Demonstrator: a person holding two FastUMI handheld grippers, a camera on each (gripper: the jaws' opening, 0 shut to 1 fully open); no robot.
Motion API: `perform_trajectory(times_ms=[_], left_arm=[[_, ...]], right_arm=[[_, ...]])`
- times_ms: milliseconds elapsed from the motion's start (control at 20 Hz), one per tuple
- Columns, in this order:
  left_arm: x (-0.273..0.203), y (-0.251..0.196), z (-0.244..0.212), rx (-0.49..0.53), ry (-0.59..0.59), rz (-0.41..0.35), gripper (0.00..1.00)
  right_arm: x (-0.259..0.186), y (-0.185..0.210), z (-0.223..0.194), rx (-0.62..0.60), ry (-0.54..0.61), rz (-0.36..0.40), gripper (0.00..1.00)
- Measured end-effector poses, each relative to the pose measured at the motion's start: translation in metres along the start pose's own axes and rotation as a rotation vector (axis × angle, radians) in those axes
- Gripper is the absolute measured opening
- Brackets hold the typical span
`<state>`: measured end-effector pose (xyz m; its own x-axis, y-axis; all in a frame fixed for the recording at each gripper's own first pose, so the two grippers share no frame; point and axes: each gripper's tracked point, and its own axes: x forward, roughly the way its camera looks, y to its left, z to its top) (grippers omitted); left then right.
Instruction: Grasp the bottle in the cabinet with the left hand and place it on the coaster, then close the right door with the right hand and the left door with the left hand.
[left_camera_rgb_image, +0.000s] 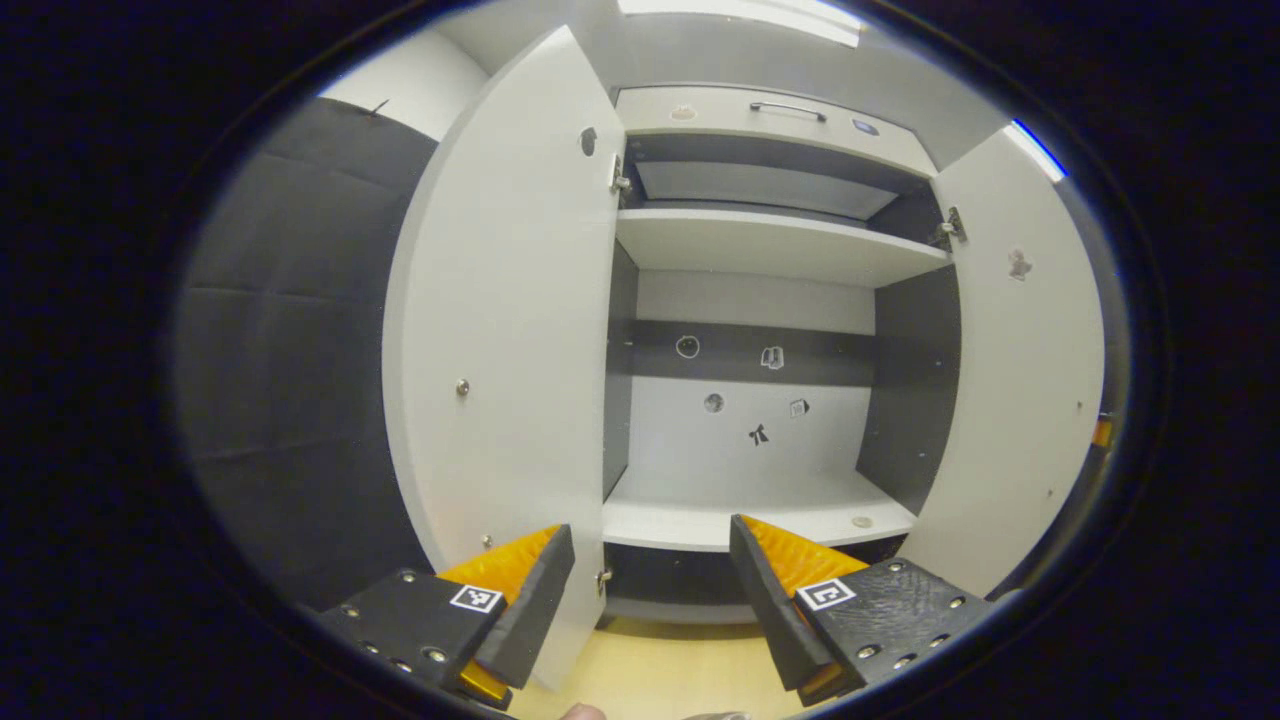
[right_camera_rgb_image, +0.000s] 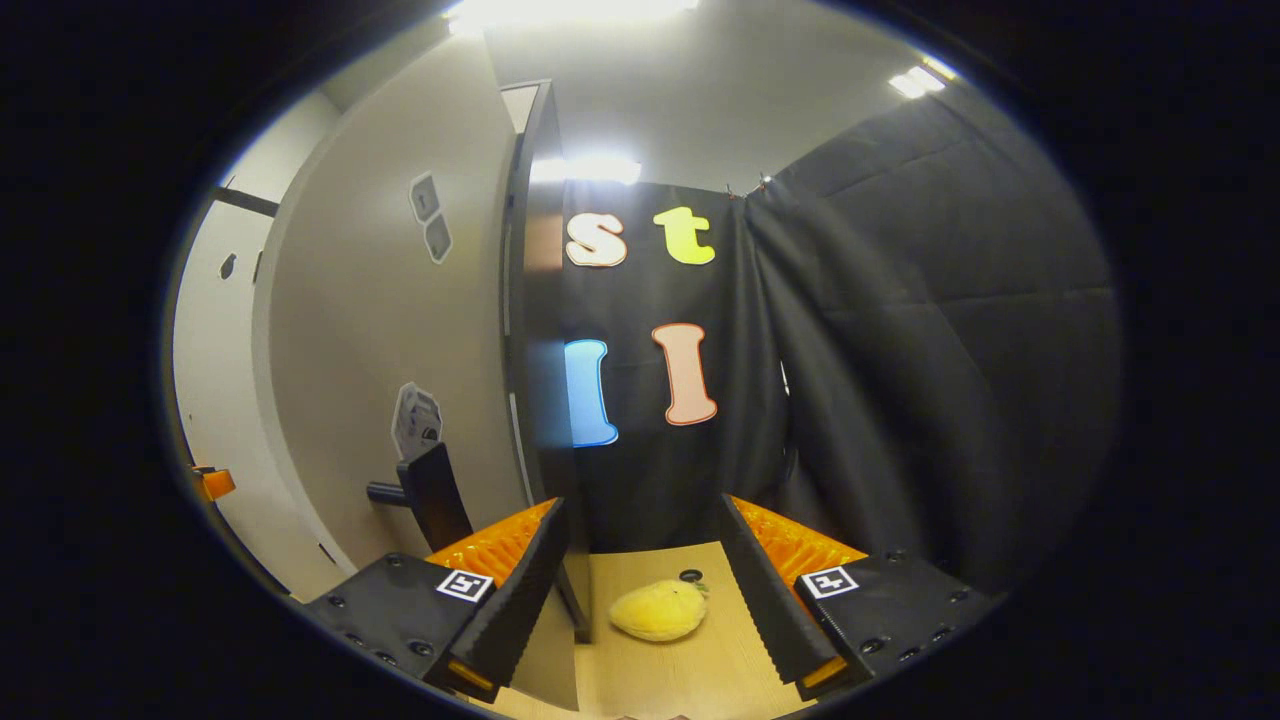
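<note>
I hold the left hand-held gripper (left_camera_rgb_image: 652, 575) spread wide, nothing between its fingers, at the left door (left_camera_rgb_image: 510, 330) edge; the cabinet (left_camera_rgb_image: 760, 250) gapes. My right hand-held gripper (right_camera_rgb_image: 642, 560) is released beside the right door (right_camera_rgb_image: 400, 330) edge, above the desk (right_camera_rgb_image: 700, 660).

yellow plush toy (right_camera_rgb_image: 657, 611) | lies on wooden tabletop (right_camera_rgb_image: 690, 670)

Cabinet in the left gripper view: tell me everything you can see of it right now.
The cabinet is pale with dark side panels, and both doors are swung open. The left door and right door hang on metal hinges. A drawer with a bar handle sits on top. Both shelves look bare apart from a small round disc on the lower one.
</note>
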<state>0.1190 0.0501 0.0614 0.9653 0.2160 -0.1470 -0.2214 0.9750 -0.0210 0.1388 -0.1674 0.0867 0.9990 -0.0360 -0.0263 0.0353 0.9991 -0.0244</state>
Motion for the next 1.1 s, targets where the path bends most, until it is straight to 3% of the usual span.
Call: perform_trajectory(times_ms=[150, 200, 250, 400, 450, 500, 550, 600, 650, 750, 800, 850, 900, 950, 1100], left_arm=[[0.004, 0.000, -0.002, -0.009, 0.005, -0.050, 0.90], [0.007, 0.000, -0.001, -0.010, 0.004, -0.072, 0.83], [0.007, 0.000, 0.000, -0.012, -0.001, -0.092, 0.90], [0.005, 0.002, 0.006, -0.026, -0.008, -0.152, 0.90], [0.005, 0.004, 0.006, -0.033, -0.007, -0.160, 0.98], [0.004, 0.006, 0.006, -0.043, 0.000, -0.164, 0.90], [0.002, 0.010, 0.006, -0.053, -0.002, -0.166, 0.94], [-0.002, 0.014, 0.005, -0.057, -0.005, -0.168, 0.98], [-0.006, 0.018, 0.004, -0.057, -0.006, -0.164, 0.90], [-0.011, 0.024, 0.003, -0.059, -0.006, -0.169, 0.90], [-0.015, 0.025, 0.004, -0.065, -0.006, -0.174, 0.83], [-0.020, 0.028, 0.004, -0.072, -0.007, -0.173, 0.83], [-0.025, 0.030, 0.005, -0.079, -0.009, -0.173, 0.90], [-0.028, 0.033, 0.006, -0.086, -0.015, -0.173, 0.90], [-0.043, 0.041, 0.015, -0.085, -0.044, -0.179, 0.90]], right_arm=[[-0.004, 0.012, -0.004, 0.065, -0.006, -0.005, 0.96], [-0.005, 0.017, -0.008, 0.093, -0.001, -0.013, 0.96], [-0.008, 0.024, -0.009, 0.117, -0.005, -0.017, 0.96], [-0.014, 0.052, -0.013, 0.155, -0.006, -0.013, 0.96], [-0.015, 0.061, -0.016, 0.167, 0.000, -0.005, 0.96], [-0.014, 0.072, -0.016, 0.178, 0.007, 0.006, 0.92], [-0.013, 0.083, -0.018, 0.182, 0.015, 0.022, 0.96], [-0.011, 0.094, -0.018, 0.175, 0.012, 0.045, 0.96], [-0.009, 0.103, -0.017, 0.159, 0.007, 0.059, 0.96], [-0.003, 0.120, -0.015, 0.102, -0.017, 0.076, 0.96], [0.000, 0.130, -0.016, 0.075, -0.017, 0.087, 0.96], [0.003, 0.141, -0.018, 0.063, -0.011, 0.103, 0.96], [0.007, 0.154, -0.020, 0.063, -0.003, 0.124, 0.92], [0.010, 0.168, -0.022, 0.071, 0.009, 0.150, 0.96], [0.013, 0.190, -0.025, 0.074, 0.026, 0.186, 0.92]])
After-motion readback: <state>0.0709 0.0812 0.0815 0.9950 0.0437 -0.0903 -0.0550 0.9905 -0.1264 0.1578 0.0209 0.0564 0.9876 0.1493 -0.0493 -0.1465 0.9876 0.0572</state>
